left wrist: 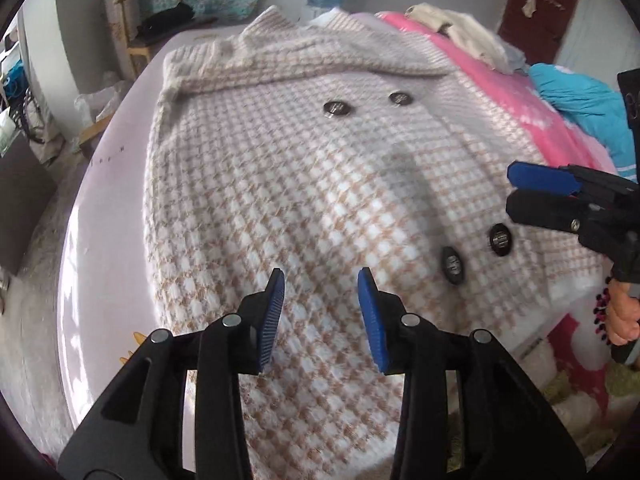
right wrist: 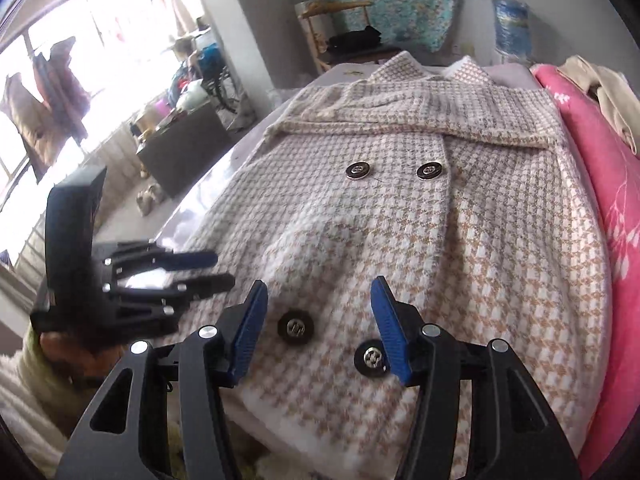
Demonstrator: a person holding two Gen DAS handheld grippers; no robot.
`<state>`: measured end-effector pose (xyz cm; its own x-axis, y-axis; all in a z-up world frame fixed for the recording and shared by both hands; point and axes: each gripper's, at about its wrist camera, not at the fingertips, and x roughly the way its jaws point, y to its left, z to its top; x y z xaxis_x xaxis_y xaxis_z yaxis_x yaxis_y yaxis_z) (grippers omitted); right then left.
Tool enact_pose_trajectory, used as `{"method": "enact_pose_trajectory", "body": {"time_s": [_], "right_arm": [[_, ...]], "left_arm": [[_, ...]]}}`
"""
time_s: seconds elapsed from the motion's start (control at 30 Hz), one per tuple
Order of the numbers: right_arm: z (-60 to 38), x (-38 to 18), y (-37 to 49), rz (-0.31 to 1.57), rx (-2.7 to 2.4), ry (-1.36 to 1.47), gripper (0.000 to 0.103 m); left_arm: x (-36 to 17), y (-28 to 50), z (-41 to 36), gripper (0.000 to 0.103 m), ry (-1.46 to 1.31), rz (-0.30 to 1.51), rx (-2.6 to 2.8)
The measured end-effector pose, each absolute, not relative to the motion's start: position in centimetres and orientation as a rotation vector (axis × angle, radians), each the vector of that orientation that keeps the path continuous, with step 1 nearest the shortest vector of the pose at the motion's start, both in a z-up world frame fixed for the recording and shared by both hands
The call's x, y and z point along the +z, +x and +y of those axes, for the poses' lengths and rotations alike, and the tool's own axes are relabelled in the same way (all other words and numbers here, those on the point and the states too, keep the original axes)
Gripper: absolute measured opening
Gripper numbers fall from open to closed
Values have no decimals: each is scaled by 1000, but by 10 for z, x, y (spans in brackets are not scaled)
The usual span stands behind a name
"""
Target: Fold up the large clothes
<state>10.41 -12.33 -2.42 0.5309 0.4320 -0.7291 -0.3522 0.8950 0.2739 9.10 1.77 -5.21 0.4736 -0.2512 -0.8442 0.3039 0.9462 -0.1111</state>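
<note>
Spread across the pale lilac bed (left wrist: 120, 168), a beige-and-white houndstooth woollen coat (left wrist: 304, 184) lies front up, collar at the far end and hem nearest the cameras. Two dark round metal buttons (right wrist: 395, 171) sit side by side on its chest, and two more (right wrist: 334, 342) sit close to the hem. A sleeve is folded across the upper chest, below the collar.

The left hand-held gripper (left wrist: 321, 316) hovers over the lower part of the coat, its blue-padded fingers (left wrist: 272, 320) spread apart with only cloth visible between them, nothing pinched. The right hand-held gripper (right wrist: 319, 330) hangs above the hem by the lower buttons, its jaws likewise parted and holding nothing; one button shows in the gap between its fingers.

A bright pink flowered blanket (right wrist: 612, 208) lies along the coat's right edge, touching it. A turquoise garment (left wrist: 584, 112) rests on that blanket, and a wooden chair (right wrist: 332, 36) stands beyond the bed's far end.
</note>
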Motion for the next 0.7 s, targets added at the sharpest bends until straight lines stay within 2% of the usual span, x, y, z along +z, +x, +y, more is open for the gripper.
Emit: {"method": "enact_pose_trajectory", "body": {"time_s": [0.2, 0.3, 0.47, 0.7], "right_arm": [[-107, -73, 122, 1024, 446, 128, 53], [-104, -61, 119, 1034, 433, 114, 51], [-92, -34, 124, 920, 459, 113, 51], [-66, -71, 130, 981, 449, 7, 48]], "left_arm": [[-60, 85, 38, 36, 18, 1021, -320], [-56, 84, 50, 37, -29, 1003, -306], [-58, 87, 63, 38, -35, 999, -254], [-62, 90, 68, 38, -50, 997, -265]]}}
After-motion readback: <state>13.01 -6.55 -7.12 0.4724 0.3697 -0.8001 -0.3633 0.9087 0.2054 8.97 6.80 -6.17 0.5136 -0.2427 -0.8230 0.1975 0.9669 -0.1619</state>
